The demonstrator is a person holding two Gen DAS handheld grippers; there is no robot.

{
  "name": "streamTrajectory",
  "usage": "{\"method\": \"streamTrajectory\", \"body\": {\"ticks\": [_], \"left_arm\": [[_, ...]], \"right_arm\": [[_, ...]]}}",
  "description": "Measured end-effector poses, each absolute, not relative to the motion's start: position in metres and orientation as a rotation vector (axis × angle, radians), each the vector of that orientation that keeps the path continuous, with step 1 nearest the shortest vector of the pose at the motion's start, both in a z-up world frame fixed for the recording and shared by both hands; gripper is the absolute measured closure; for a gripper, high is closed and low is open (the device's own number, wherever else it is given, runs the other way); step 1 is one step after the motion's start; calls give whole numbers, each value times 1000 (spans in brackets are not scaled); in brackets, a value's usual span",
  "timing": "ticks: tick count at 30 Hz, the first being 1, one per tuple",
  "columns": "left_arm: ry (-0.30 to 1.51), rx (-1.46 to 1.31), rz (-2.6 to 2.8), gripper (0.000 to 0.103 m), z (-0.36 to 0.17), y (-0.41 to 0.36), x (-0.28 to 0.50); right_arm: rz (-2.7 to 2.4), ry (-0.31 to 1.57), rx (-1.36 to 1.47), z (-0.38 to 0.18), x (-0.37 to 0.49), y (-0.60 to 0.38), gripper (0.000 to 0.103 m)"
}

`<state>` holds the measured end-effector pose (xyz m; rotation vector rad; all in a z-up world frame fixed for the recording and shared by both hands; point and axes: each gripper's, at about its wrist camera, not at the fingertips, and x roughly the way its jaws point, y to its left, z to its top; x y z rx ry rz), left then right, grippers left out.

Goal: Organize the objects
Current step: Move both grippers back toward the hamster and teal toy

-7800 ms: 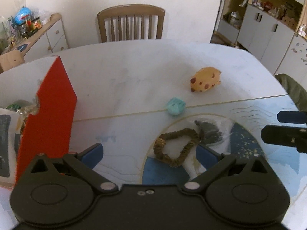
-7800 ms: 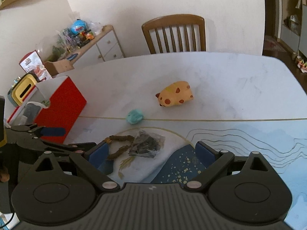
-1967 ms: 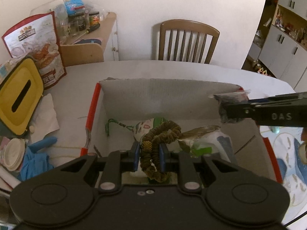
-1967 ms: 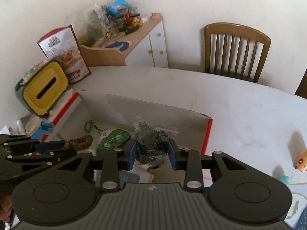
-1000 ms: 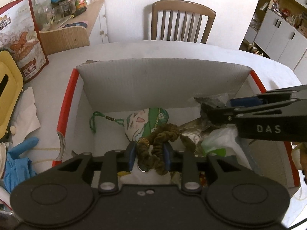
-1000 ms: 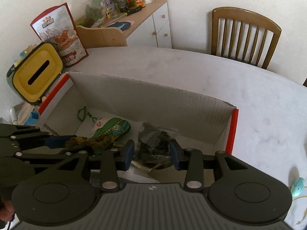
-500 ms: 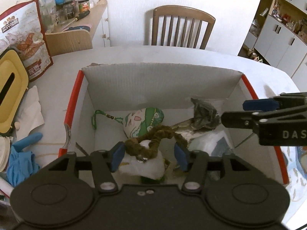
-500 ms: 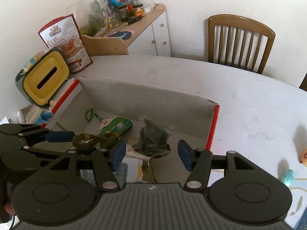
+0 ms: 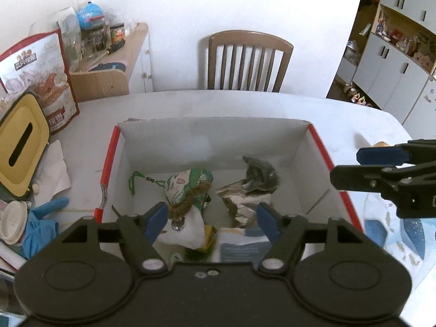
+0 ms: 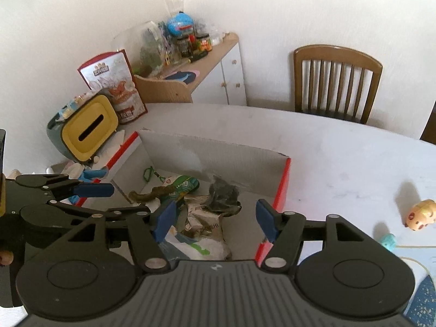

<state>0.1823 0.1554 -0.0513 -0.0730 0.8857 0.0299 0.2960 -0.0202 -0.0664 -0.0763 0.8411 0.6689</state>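
Red-edged box (image 9: pixel 109 158) holds scrunchie (image 9: pixel 190 199), dark bag (image 9: pixel 259 174). Both claws gape, empty: left gripper (image 9: pixel 211 215), right gripper (image 10: pixel 215 216). Orange toy (image 10: pixel 421 214), teal cube (image 10: pixel 388 241) lie right of box, nearer right gripper.

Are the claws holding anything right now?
No. Both the left claw and the right claw are open and empty. The scrunchie and the dark bag lie in the box.
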Motion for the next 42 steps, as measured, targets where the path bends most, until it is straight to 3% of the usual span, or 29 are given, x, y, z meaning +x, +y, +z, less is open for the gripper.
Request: {"method": "streamTrajectory", "body": {"ticks": [20, 28, 42], "left_arm": [[788, -59, -28, 14, -11, 69, 149], [771, -40, -65, 1, -11, 12, 157], [782, -50, -130, 1, -39, -84, 194]], "right_arm": [[681, 747, -13, -32, 256, -132, 27], [649, 742, -15, -34, 261, -185, 23], [546, 773, 35, -57, 305, -291, 19]]}}
